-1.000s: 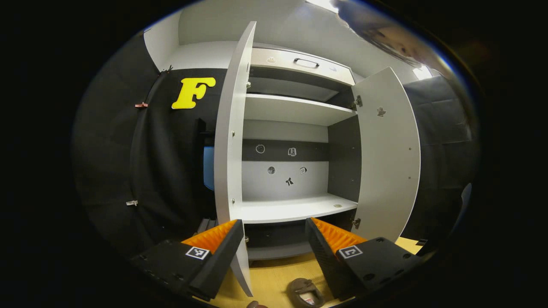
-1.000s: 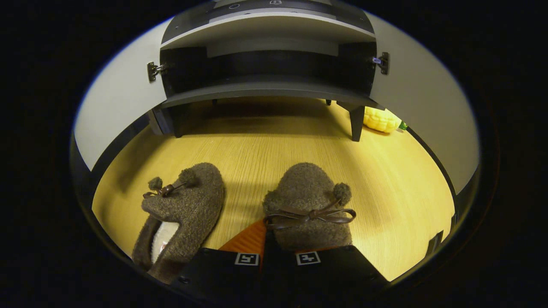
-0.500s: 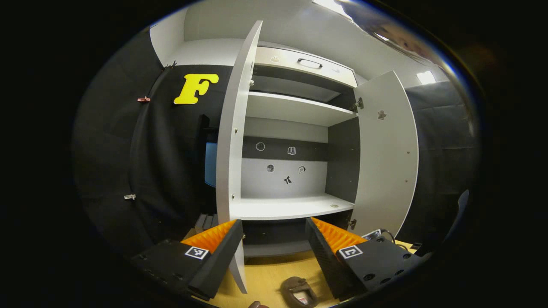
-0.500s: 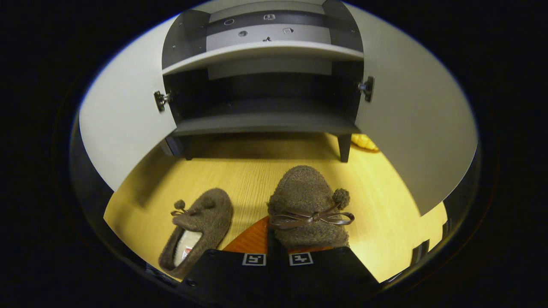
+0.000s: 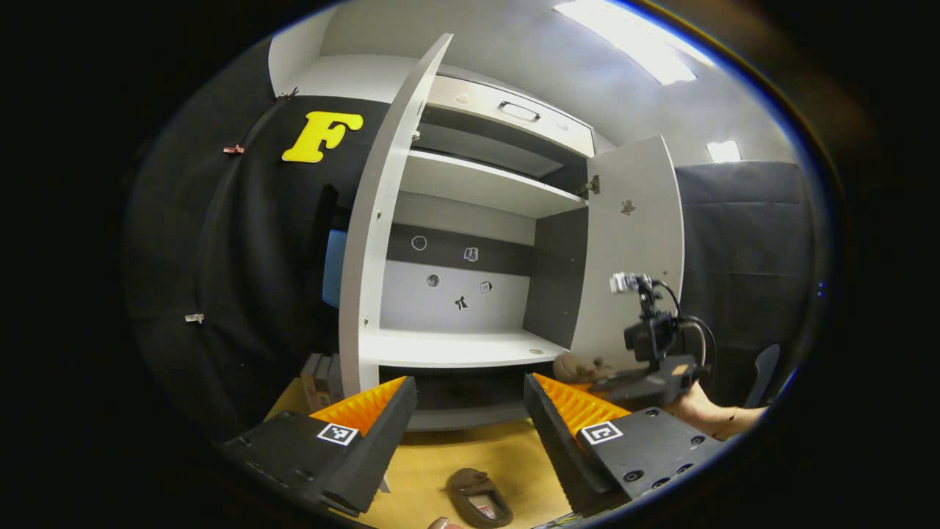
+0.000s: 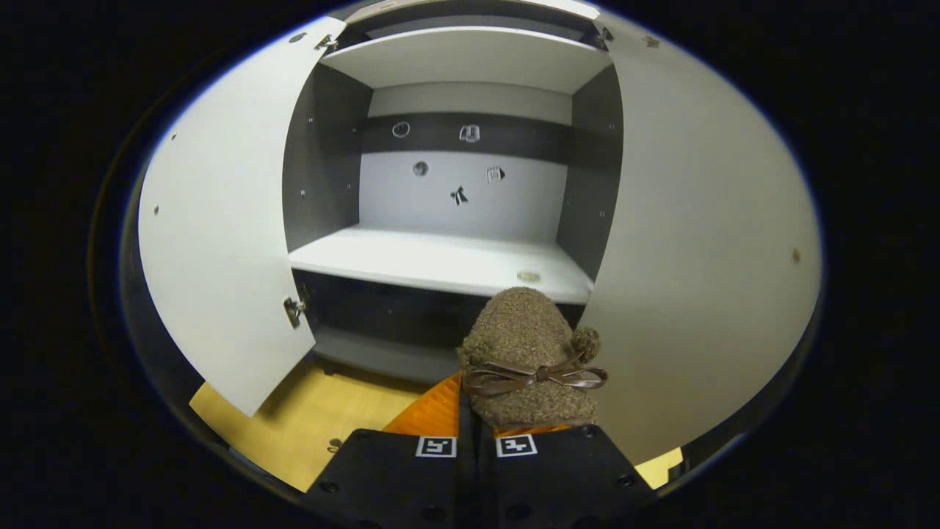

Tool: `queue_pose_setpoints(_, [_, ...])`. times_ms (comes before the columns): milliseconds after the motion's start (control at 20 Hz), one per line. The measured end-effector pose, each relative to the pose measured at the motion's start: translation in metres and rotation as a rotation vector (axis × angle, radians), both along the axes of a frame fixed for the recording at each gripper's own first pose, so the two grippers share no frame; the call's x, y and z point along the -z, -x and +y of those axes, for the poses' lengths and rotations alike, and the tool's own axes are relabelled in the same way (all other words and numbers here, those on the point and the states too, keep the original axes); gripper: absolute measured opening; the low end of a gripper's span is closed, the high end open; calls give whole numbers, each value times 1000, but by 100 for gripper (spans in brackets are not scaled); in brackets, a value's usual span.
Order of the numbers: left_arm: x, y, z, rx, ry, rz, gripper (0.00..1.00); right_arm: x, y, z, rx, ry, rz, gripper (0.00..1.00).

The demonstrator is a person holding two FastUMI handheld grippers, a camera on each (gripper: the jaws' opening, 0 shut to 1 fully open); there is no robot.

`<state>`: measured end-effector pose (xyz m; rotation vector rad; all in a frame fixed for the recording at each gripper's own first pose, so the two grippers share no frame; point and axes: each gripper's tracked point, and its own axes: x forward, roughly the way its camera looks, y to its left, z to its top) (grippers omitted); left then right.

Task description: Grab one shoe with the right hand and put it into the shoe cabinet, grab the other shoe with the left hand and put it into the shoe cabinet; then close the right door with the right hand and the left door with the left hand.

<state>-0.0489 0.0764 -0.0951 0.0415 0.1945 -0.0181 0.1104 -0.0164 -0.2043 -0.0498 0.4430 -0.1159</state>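
My right gripper clamped one shoe before the cabinet; its two doors stood open. My left gripper gaped above the second shoe

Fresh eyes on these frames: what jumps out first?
The fuzzy brown slipper with a bow, pinched in the right gripper and raised before the cabinet's white shelf. Both cabinet doors stand wide open. The second slipper lies on the wood floor under the open left gripper.

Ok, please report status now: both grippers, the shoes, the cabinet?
Right gripper shut on brown slipper, facing middle shelf. Left gripper open; second slipper on floor. Both doors open.
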Motion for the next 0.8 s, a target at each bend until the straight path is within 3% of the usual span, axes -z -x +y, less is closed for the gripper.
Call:
queue_pose_setpoints(150, [2, 1, -7, 7, 1, 0, 94, -54, -49, -2, -25, 29, -81, 5])
queue_pose_setpoints(300, [8, 0, -16, 5, 0, 12, 94, -79, -103, -2, -46, 0, -112, 5])
queue_pose_setpoints(650, [29, -9, -12, -139, 22, 53, 94, -54, -231, -1, -99, -70, -23, 5])
queue_pose_setpoints(800, [33, -12, -3, -209, 36, 66, 94, -36, -277, -2, -79, -131, 11, 5])
